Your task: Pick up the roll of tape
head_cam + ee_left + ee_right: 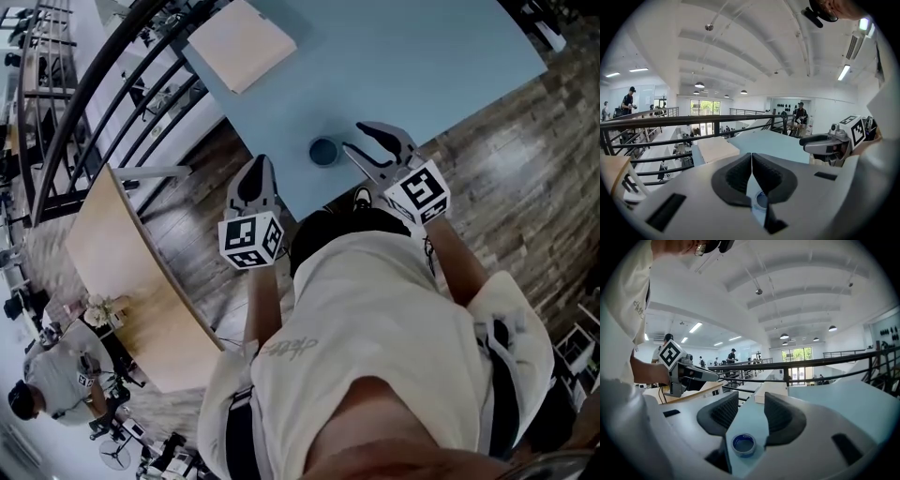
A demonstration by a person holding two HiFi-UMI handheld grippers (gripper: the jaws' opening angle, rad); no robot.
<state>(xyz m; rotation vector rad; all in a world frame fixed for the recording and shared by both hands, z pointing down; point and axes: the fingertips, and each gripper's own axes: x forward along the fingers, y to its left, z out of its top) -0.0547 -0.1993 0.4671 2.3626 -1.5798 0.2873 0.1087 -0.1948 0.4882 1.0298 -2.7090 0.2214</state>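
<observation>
We found the blue roll of tape (324,151) lying flat and untouched on the pale blue worktop (422,56), near the corner closest to us. In the head view it sat at about 8 o'clock from the tips of the right gripper (353,136), just beside them, and at 2 o'clock from the left gripper (255,169). A flat tan board (241,42) lay well apart, at 11 o'clock from the roll.

We held the right gripper with its jaws spread wide and empty. In the right gripper view the roll appeared at 6 o'clock below the gap, ahead of the jaws but not between the pads. We judged this spread to be set so that the roll could pass between the jaws. The right forearm reached forward, with the gripper pointing slightly downward over the worktop.

The left gripper's jaws were pressed together on nothing. We judged that it was held aside at the worktop's edge to leave the approach free.
</observation>
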